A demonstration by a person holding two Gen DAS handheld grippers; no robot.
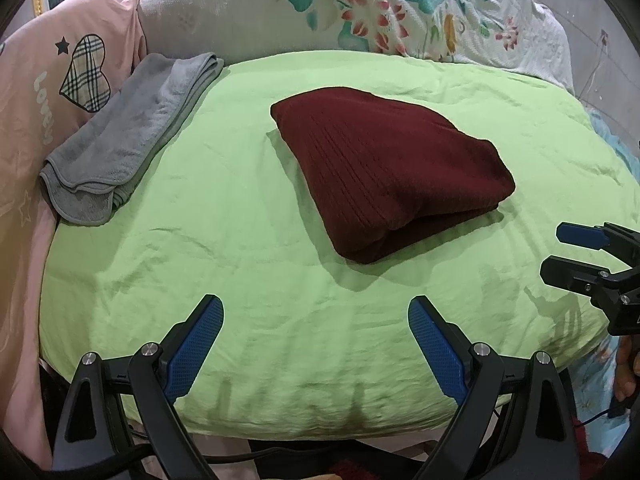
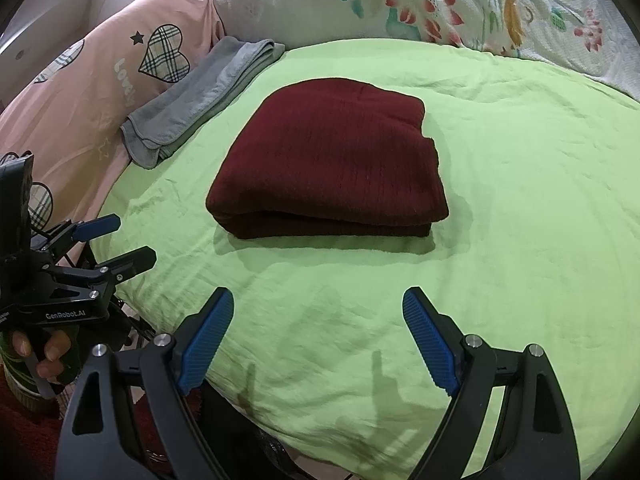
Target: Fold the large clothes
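Note:
A dark red knitted garment (image 1: 384, 168) lies folded into a thick rectangle in the middle of the green sheet (image 1: 248, 264); it also shows in the right wrist view (image 2: 332, 164). My left gripper (image 1: 316, 312) is open and empty, held above the sheet's near edge, short of the garment. My right gripper (image 2: 318, 304) is open and empty, also near the front edge. The right gripper shows at the right edge of the left wrist view (image 1: 560, 252), and the left gripper shows at the left of the right wrist view (image 2: 132, 240); both are apart from the garment.
A folded grey towel (image 1: 124, 140) lies at the sheet's left edge (image 2: 196, 100). A pink quilt with plaid hearts (image 1: 52, 80) lies to the left. A white floral blanket (image 1: 360, 8) is bunched at the back.

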